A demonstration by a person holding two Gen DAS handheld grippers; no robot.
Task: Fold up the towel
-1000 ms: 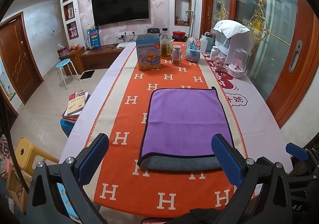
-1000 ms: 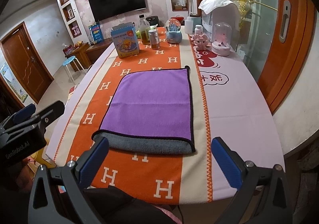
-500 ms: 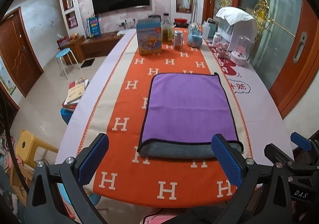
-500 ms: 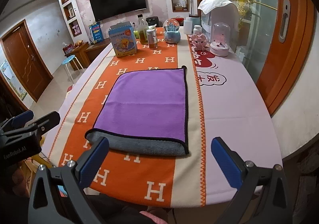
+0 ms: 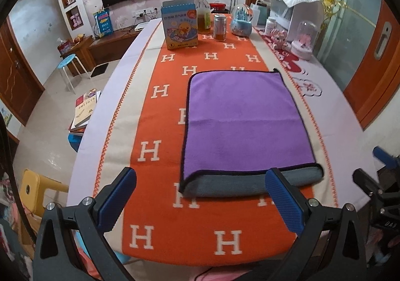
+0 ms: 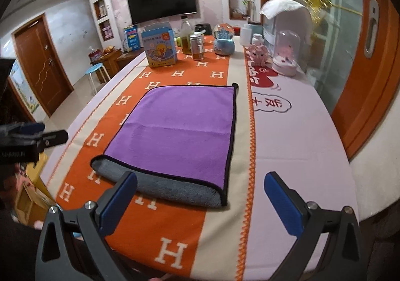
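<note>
From the left wrist camera, the left gripper hangs over the near end of the table with its blue-padded fingers spread wide and nothing between them. The purple towel lies folded once on the orange H-patterned table runner, its grey underside showing as a rounded fold along the near edge, just beyond the gripper's right finger; a black trim runs round the purple face. At the far end of the runner stand a blue box with a yellow duck, a bottle of amber liquid, a small metal-capped jar and a snow globe — all well apart from the towel. Part of the right gripper shows at the right edge, off the table. From the right wrist camera, the right gripper also stands wide apart and empty, its left finger just before the towel's grey fold and its right finger over the bare pale tablecloth. The towel sits flat, its right edge along the runner's cream border. A pink glass dome ornament stands far right — and the left gripper shows at the left edge, too blurred there to judge.
</note>
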